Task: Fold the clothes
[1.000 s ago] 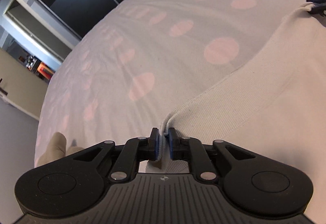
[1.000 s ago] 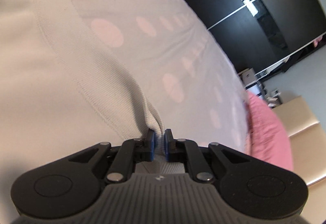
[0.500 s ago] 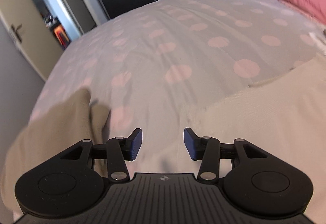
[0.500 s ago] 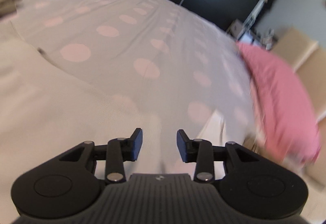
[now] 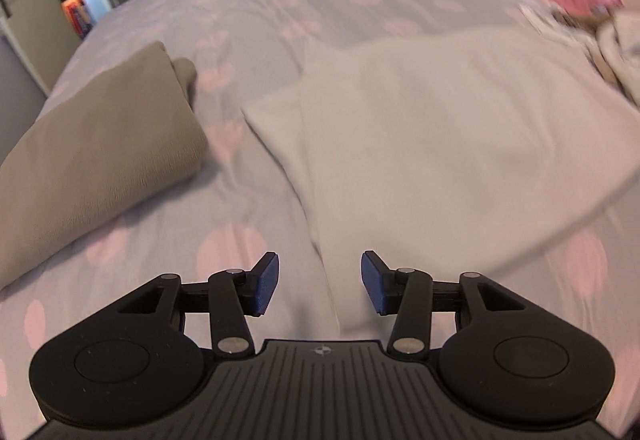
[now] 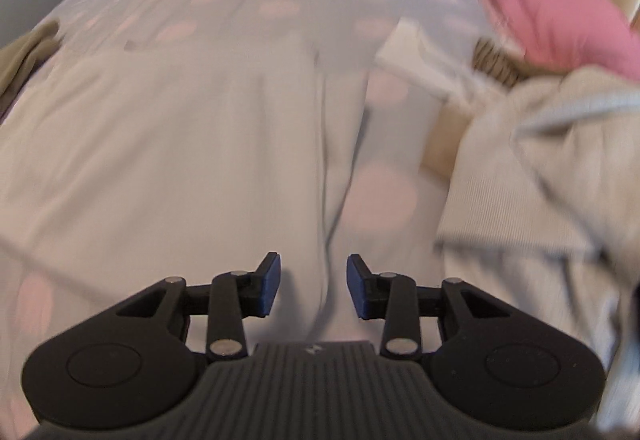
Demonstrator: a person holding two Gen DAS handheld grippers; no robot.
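Left of the cream garment (image 5: 440,144) lies a folded tan piece (image 5: 92,156). The left gripper (image 5: 319,286) and right gripper (image 6: 313,286) hover over it, jaws just parted, holding nothing. Right of it, the unfolded pile (image 6: 540,168) could snag and drag the fold loose.

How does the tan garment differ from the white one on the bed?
The tan garment is darker and folded into a thick, compact bundle; the white garment is pale and lies much flatter, spread over more of the bed. In the left wrist view the tan one sits left of the open left gripper, the white one ahead and to the right. Both lie on the dotted cover, and neither is held.
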